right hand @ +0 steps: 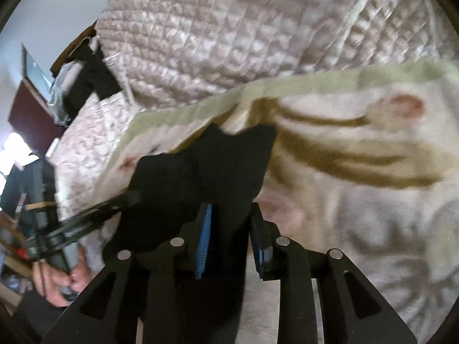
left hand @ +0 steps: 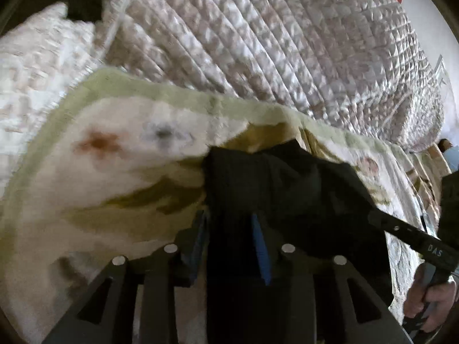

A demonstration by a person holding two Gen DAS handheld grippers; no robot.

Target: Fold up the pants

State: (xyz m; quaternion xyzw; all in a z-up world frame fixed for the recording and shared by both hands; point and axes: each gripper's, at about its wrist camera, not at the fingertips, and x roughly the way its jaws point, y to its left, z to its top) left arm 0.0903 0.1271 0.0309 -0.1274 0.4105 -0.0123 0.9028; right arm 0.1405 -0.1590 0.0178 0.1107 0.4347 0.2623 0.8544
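A big quilted cover (left hand: pixel 287 43) lies at the back, and in front of it a soft cream blanket with a green edge (left hand: pixel 129 86) sits under the black pants (left hand: pixel 287 177), which hang up off it. The left gripper (left hand: pixel 232 246) and the right gripper (right hand: pixel 232 240) are each partly closed, blue pads pinching pants cloth. I think the thin cloth could slip out and drop in a messy heap, because each bite is small.
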